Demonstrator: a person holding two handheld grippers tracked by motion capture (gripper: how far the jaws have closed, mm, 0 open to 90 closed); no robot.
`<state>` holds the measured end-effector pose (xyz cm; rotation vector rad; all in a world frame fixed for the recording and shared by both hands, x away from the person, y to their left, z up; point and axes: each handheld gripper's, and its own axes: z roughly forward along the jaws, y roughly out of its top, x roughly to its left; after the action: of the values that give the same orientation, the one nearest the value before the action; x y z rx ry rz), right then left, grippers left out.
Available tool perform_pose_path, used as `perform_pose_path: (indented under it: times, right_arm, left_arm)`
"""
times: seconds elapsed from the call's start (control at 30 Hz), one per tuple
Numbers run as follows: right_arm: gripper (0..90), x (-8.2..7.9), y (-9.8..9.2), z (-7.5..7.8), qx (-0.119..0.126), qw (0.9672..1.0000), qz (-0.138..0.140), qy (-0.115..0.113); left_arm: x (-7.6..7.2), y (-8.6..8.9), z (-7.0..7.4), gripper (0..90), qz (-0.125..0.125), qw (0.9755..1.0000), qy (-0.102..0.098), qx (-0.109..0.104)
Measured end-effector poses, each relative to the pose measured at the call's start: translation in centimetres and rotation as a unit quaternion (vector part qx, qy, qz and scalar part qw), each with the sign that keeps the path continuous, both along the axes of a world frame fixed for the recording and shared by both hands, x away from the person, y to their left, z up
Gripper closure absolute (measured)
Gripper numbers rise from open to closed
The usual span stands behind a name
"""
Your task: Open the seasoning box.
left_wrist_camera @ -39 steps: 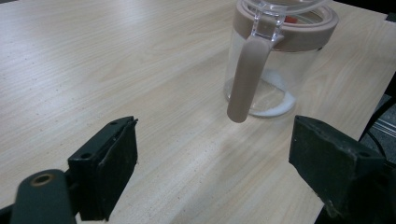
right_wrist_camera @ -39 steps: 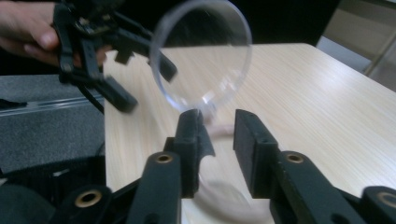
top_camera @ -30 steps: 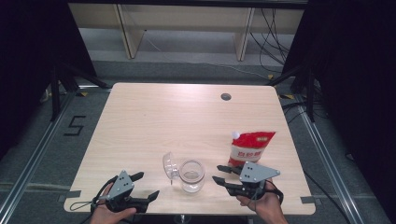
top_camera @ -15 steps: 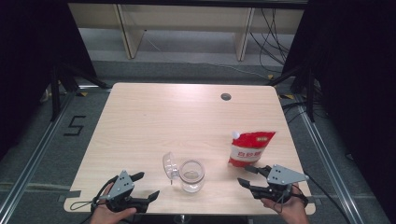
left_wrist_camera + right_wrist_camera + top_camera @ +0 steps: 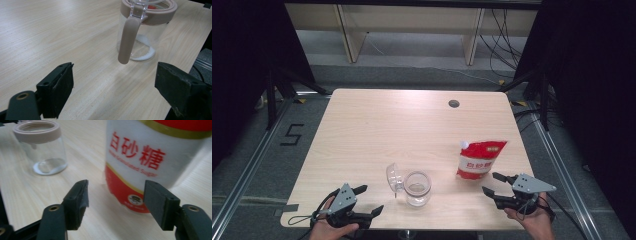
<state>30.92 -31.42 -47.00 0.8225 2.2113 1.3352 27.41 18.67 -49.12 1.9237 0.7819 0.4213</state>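
Black left hand-held gripper (image 5: 364, 200), jaws spread and empty, at the surface's (image 5: 377, 130) near left edge. Clear glass jar (image 5: 417, 188) (pink rim, lid flipped open) stands at centre front. Red-and-white sugar pouch (image 5: 480, 160) lies right of it; right hand-held gripper (image 5: 493, 183), jaws just widened, empty, just beside the pouch.

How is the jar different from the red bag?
The jar is clear glass you can see through; the bag is red and white with printed writing. The jar's top is open, its lid flipped aside, while the bag's white cap is on. The jar is nearly empty, with a little white at the bottom; the bag looks full. Both stand upright on the table.
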Motion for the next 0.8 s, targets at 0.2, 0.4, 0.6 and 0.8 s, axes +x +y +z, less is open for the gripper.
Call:
perform_pose_path:
  times: [0.2, 0.4, 0.6, 0.8]
  right_arm:
    - [25.3, 0.9, -0.8, -0.5, -0.002, 0.9996, -0.029, 0.003]
    - [18.2, 2.2, -1.6, -0.9, 0.000, 0.9994, -0.032, -0.011]
    - [16.0, 3.4, -1.7, -1.4, 0.003, 0.9995, -0.029, -0.016]
    - [16.0, 4.4, -1.4, -1.6, 0.008, 0.9997, -0.017, -0.015]
  left_arm:
    - [0.1, -0.1, -0.1, 15.1, -0.001, 1.0000, 0.004, -0.004]
    - [0.0, -0.1, -0.1, 15.1, 0.000, 1.0000, 0.002, 0.000]
    - [0.0, -0.1, -0.2, 15.2, 0.000, 1.0000, 0.004, 0.003]
    - [0.0, -0.2, -0.3, 15.1, -0.003, 1.0000, 0.007, 0.005]
